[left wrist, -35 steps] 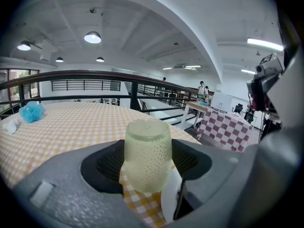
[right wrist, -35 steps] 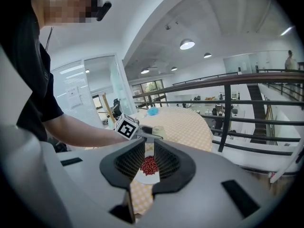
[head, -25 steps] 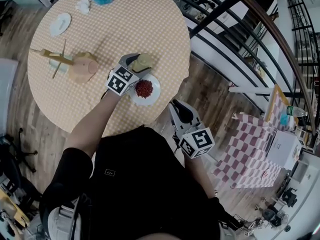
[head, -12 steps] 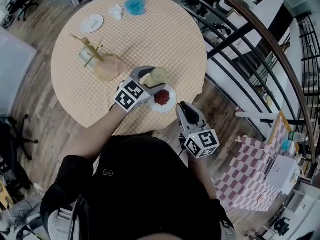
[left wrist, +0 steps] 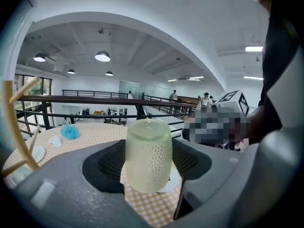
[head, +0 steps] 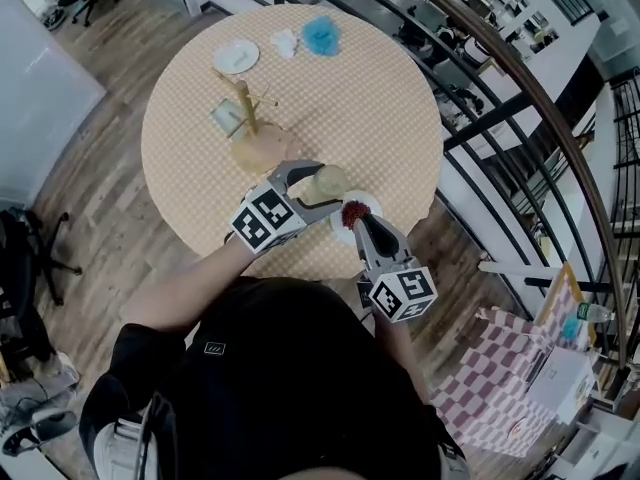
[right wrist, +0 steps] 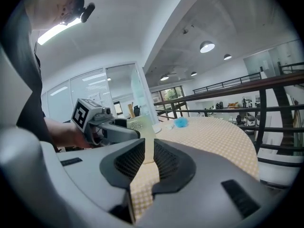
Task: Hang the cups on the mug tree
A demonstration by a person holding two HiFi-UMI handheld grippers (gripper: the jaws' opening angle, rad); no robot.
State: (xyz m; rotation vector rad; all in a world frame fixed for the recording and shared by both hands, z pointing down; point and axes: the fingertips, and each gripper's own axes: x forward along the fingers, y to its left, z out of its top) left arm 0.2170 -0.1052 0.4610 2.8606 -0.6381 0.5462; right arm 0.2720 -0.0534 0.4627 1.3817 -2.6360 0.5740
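Cup (left wrist: 148,151), pale green with a dotted skin, is gripped at its sides by the fingers of the left gripper (left wrist: 148,167). It appears to be held with its closed end pointing away. In the head view it hangs over the desk (head: 380,98) close to the near edge, just beside a white plate (head: 373,204) carrying a red heap (head: 351,211). The wooden mug tree (head: 243,103) stands further in, toward the desk's left edge. A tan rounded shape (head: 257,153) sits at its foot; I cannot tell whether it is the base or another cup. The right gripper (right wrist: 145,148) is over the near edge by the plate. Its fingers are a narrow gap apart, with only checked cloth showing between them.
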